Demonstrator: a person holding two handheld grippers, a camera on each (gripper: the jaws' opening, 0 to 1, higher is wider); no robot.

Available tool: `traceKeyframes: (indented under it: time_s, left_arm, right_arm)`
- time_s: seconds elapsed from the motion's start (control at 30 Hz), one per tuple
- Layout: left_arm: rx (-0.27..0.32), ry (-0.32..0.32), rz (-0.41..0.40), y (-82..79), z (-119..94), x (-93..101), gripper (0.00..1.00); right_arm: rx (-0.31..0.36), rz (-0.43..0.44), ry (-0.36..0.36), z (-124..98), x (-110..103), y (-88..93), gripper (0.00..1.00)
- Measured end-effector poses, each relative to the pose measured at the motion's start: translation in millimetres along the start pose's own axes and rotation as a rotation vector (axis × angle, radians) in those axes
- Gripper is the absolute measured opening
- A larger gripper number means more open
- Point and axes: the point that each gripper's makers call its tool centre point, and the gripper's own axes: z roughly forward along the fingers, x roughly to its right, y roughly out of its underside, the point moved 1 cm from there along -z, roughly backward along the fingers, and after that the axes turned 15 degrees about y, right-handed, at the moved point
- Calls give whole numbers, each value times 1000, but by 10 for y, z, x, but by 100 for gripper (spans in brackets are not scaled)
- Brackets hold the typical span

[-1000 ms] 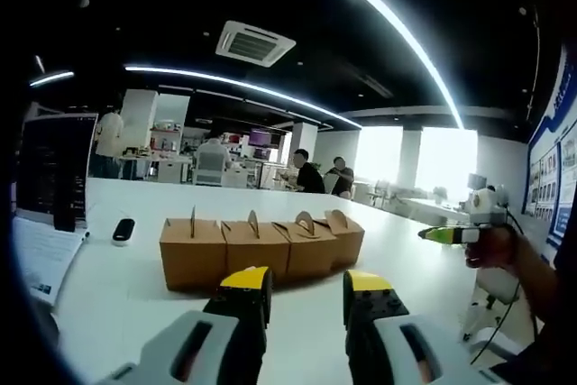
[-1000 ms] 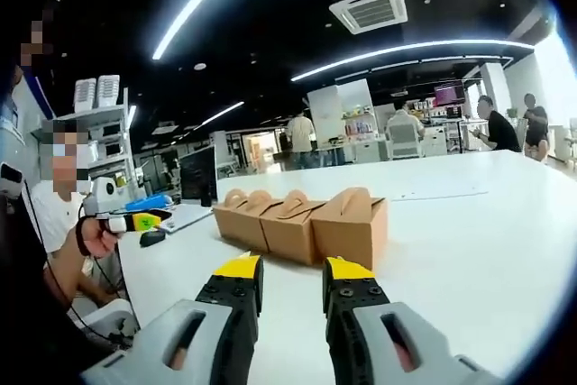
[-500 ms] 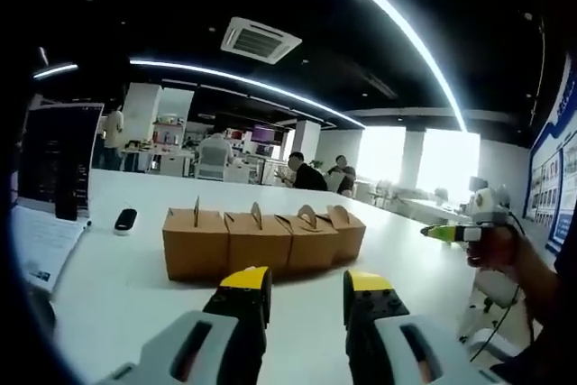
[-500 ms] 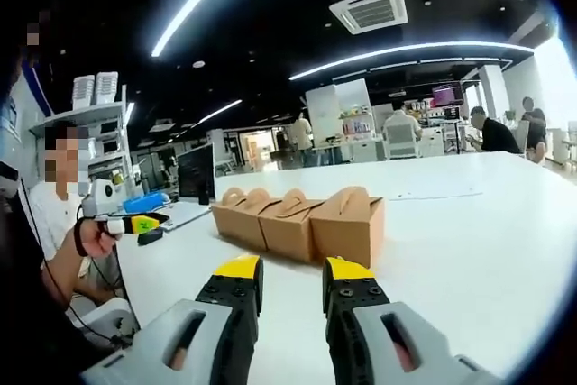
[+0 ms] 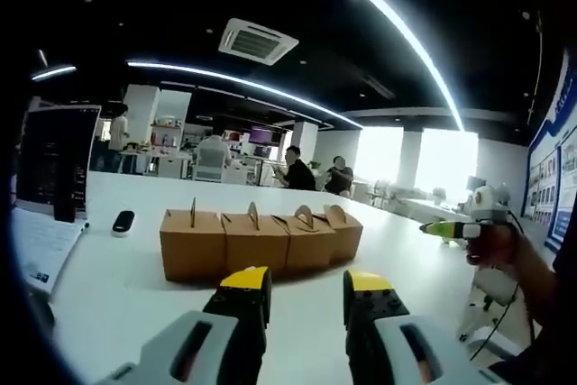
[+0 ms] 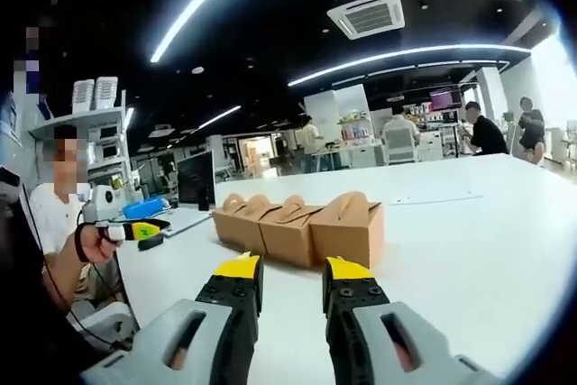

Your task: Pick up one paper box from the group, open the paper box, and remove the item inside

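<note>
Several brown paper boxes [image 5: 260, 242] with curved handle tabs stand in a tight row on the white table [image 5: 135, 295]. They lie ahead of my left gripper [image 5: 306, 288], which is open and holds nothing. At the right of the left gripper view, a hand holds my right gripper [image 5: 446, 230] above the table edge. In the right gripper view the same row of boxes [image 6: 302, 227] sits just beyond my right gripper [image 6: 291, 272], whose yellow-tipped jaws stand apart and empty. A hand holds the left gripper [image 6: 135, 229] at the left of that view.
A laptop [image 5: 56, 164] stands open at the table's left end, with a small black-and-white device [image 5: 123, 221] beside it. Papers [image 5: 36, 254] lie in front of the laptop. People sit at desks far behind. A white stand [image 5: 491, 290] is at the right edge.
Both views have swayed slightly with the hands. The boxes have not moved and both grippers keep the same opening.
</note>
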Motion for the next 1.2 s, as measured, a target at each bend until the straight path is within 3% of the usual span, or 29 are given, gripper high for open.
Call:
traceKeyframes:
  time_s: [0.27, 0.53, 0.77, 0.93, 1.2]
  left_arm:
    - [6, -7, 9, -60, -16, 68, 34]
    - [5, -40, 96, -108, 2, 51, 33]
    - [6, -67, 90, -92, 33, -22, 31]
    - [-14, -65, 58, 23, 65, -53, 31]
    - [-20, -66, 79, -109, 203, -107, 31]
  right_arm:
    - [-1, 3, -19, -18, -39, 18, 27]
    - [13, -32, -13, -55, -49, 19, 27]
    - [36, -90, -17, -59, -87, 14, 27]
    - [22, -86, -29, -13, -71, 103, 27]
    - [32, -78, -24, 39, -27, 63, 27]
